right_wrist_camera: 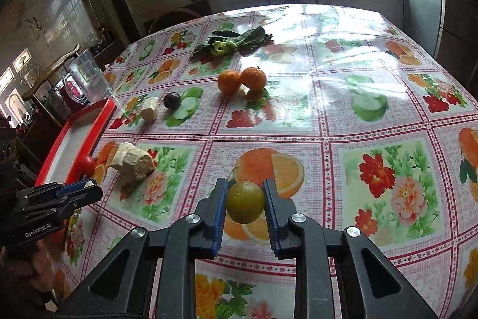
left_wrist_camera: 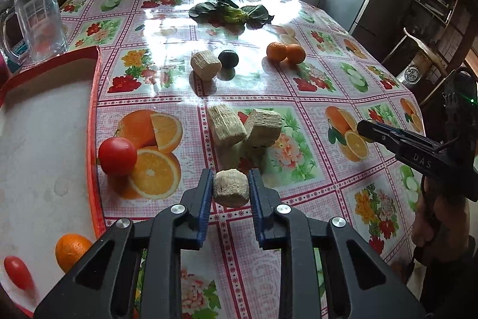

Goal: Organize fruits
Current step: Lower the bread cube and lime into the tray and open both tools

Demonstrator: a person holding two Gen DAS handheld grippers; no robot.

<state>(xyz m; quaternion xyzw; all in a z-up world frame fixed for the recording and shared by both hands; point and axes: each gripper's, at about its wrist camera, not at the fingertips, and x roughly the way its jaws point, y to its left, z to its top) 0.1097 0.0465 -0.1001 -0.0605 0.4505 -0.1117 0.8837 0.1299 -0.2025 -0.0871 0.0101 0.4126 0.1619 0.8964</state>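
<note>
Gripping a beige chunk [left_wrist_camera: 230, 188] at lower centre, the left gripper [left_wrist_camera: 230, 187] clamps; the right gripper [right_wrist_camera: 245, 201] clenches a green fruit [right_wrist_camera: 245, 202], which may roll free if squeezed off-centre.

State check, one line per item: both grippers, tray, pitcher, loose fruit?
left gripper: shut on a beige block
right gripper: shut on a green-yellow fruit
red tray: holds an orange and a small tomato
glass pitcher: upright, looks empty
red tomato: on the table, against the tray rim
two oranges: on the table, touching
</note>
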